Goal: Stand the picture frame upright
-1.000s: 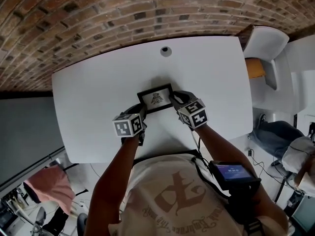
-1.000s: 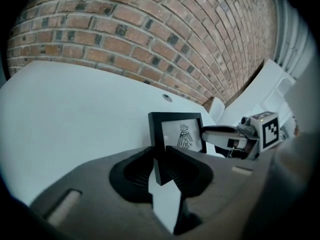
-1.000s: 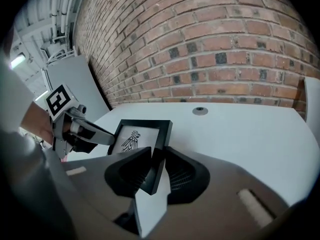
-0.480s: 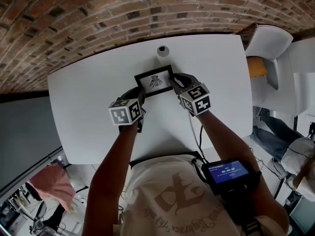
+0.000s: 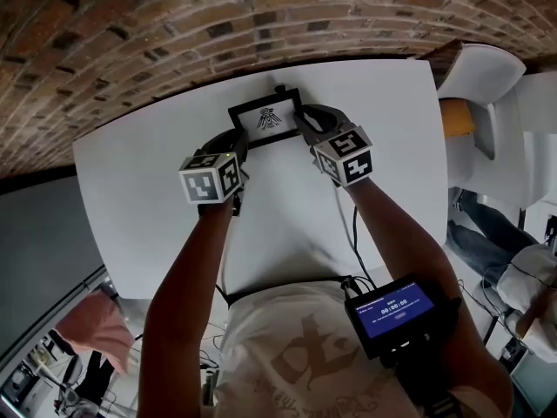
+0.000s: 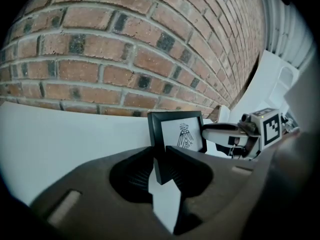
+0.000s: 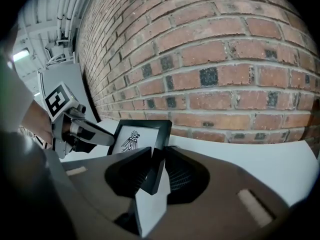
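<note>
Picture frame (image 5: pixel 265 118): rigid, prob. light; front prob. glazed, fragile; edges slick. L gripper (image 6: pixel 161 163) jaws clamped on left rail, R gripper (image 7: pixel 154 170) jaws on right rail; frame spans betw. both. Hold rails, avoid glass.

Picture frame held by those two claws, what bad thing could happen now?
1. The left gripper and right gripper each pinch only a thin side edge of the picture frame; if one slips, it might twist and fall on the table.
2. It is near the table's far edge by the brick wall, so it might bump the wall or tip off the back.
</note>
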`<state>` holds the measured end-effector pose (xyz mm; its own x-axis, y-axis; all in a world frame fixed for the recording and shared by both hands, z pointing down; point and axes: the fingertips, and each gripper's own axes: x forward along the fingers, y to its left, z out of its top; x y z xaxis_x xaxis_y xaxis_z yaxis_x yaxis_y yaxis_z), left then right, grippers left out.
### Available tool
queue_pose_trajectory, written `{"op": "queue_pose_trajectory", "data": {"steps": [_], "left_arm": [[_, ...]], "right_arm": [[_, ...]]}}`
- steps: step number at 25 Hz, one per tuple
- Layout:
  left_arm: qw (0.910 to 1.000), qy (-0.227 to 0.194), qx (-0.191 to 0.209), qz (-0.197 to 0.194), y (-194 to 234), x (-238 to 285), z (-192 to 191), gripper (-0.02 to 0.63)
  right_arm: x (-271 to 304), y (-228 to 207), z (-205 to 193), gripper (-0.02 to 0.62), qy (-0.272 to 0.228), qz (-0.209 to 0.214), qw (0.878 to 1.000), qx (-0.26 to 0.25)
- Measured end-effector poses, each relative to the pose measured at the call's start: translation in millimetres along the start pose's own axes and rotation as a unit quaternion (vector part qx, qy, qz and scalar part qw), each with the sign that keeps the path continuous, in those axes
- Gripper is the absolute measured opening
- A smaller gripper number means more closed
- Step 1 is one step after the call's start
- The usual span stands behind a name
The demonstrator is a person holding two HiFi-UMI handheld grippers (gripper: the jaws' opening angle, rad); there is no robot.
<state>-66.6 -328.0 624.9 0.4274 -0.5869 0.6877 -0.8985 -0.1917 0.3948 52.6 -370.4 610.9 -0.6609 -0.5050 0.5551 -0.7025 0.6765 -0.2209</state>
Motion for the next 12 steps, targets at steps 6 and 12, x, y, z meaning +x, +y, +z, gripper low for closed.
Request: {"op": "queue_pose_trajectory", "data": {"steps": [6,12], "left_arm": [[0.9998,-0.004,0.016,0.011,17.9,18.1,20.8,0.081],[0.9990,-0.019,0.030,0.027,43.3,29.8,44.0,0.081]], "right_arm": [[24.5,-13.8,12.6,0.094,-0.006,-0.005,1.000,-0.005],[54.4,-20.1,29.9,0.095,-0.018,-0.007,1.000,-0.016]]}}
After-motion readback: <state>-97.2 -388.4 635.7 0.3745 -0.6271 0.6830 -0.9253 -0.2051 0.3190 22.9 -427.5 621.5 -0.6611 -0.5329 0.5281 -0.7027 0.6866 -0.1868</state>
